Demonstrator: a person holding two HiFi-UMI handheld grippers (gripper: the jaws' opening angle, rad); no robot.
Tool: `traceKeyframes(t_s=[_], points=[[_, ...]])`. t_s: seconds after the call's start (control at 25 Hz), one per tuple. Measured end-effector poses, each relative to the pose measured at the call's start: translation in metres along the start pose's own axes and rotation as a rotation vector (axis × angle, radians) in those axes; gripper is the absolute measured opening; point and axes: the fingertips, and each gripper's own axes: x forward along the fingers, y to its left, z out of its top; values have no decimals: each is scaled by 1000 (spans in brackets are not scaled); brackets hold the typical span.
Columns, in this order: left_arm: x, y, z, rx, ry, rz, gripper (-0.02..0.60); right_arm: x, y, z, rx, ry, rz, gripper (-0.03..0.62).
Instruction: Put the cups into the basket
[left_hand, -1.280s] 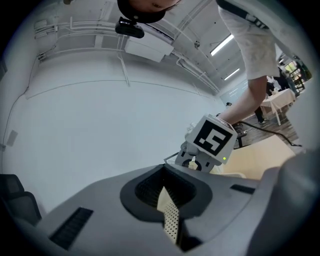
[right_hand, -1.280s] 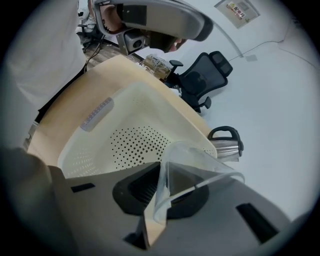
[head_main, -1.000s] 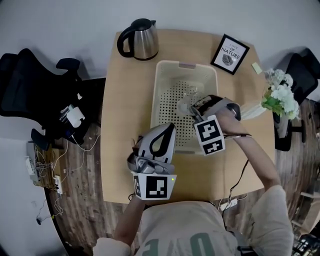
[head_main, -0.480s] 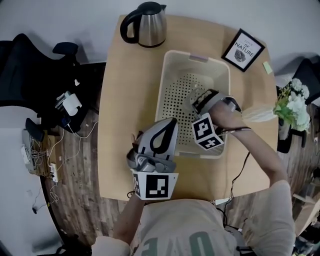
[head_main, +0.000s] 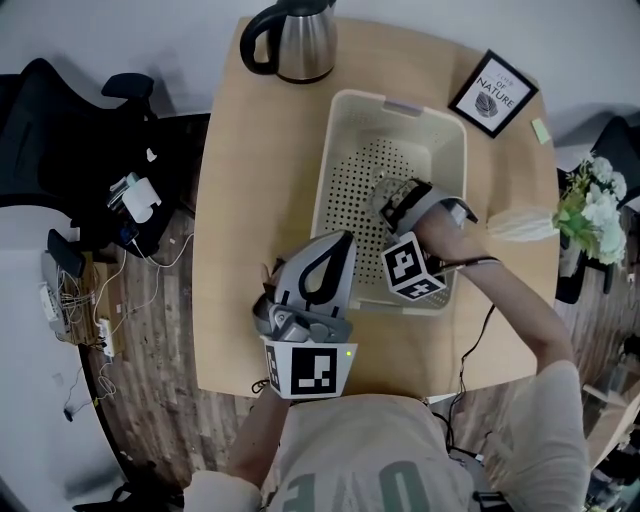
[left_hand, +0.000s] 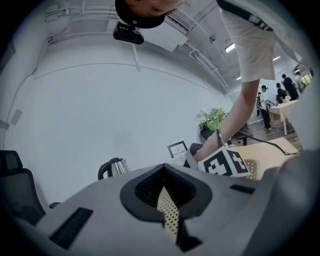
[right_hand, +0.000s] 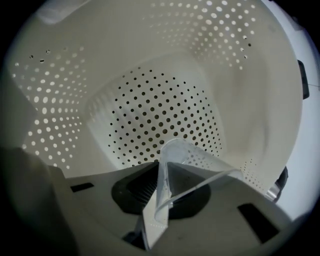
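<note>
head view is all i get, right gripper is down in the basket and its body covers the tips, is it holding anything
observer: Yes. The right gripper pinches the wall of a clear cup. The wall is squashed flat between jaws that have just been opening.
operator: is the cup over the basket floor
observer: Yes. The right gripper view shows the perforated floor of the basket straight ahead of the cup. I cannot tell whether the cup touches it.
operator: left gripper got a cup too
observer: No. The left gripper has its jaws together with nothing between them.
</note>
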Motion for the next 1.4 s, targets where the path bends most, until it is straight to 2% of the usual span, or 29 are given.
traceKeyframes(t_s=[0.16, 0.4, 0.64, 1.0, 1.16, 1.32, 1.4], points=[[0, -1, 1, 0, -1, -1, 9, 0, -2, -1, 76, -29, 2, 54], [-1, 2, 1, -4, -3, 9, 9, -5, -19, 3, 217, -103, -84, 163], [-6, 3, 3, -5, -4, 25, 9, -16, -19, -4, 297, -140, -90, 239], [-16, 1, 16, 7, -19, 29, 9, -55, -17, -13, 356, -150, -130, 259], [-23, -5, 26, 14, -36, 27, 9, -81, -17, -18, 389, -145, -170, 262], [-31, -10, 40, 66, -12, 14, 9, -111, -14, -19, 422, -151, -214, 262], [-37, -15, 49, 64, -41, 20, 9, -129, -15, -18, 459, -168, -250, 262]])
